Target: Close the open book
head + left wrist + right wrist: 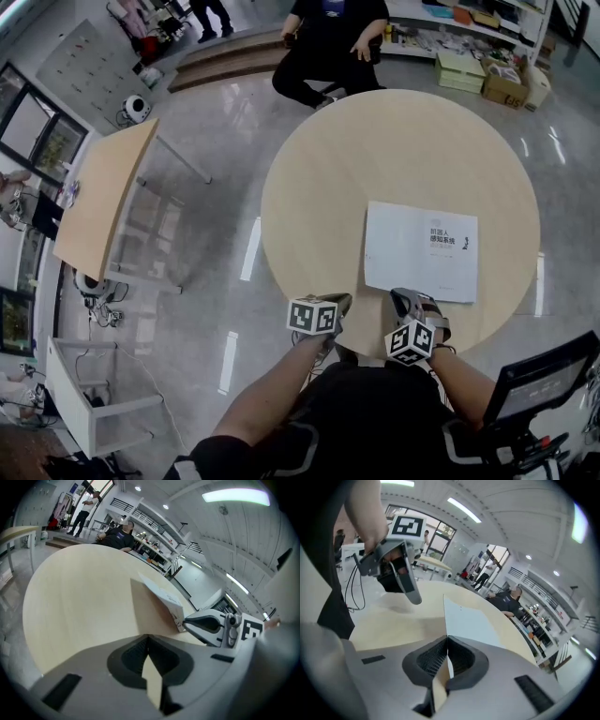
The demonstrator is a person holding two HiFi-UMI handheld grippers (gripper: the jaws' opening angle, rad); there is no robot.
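Note:
A white book (422, 251) lies flat and closed, cover up, on the round wooden table (319, 187). My right gripper (407, 298) sits at the book's near edge with its jaws shut and nothing between them. In the right gripper view the book (468, 620) spreads out just beyond the meeting tips (447, 637). Whether the tips touch the book I cannot tell. My left gripper (339, 302) hovers over bare table left of the book, also shut and holding nothing (148, 637). In the left gripper view the book's corner (164, 597) and the right gripper (187, 619) show to the right.
A person in black (330, 42) sits beyond the table's far edge. A smaller wooden table (103, 197) stands to the left across grey floor. Shelves with boxes (487, 75) line the far right. A dark screen (544, 380) is at my near right.

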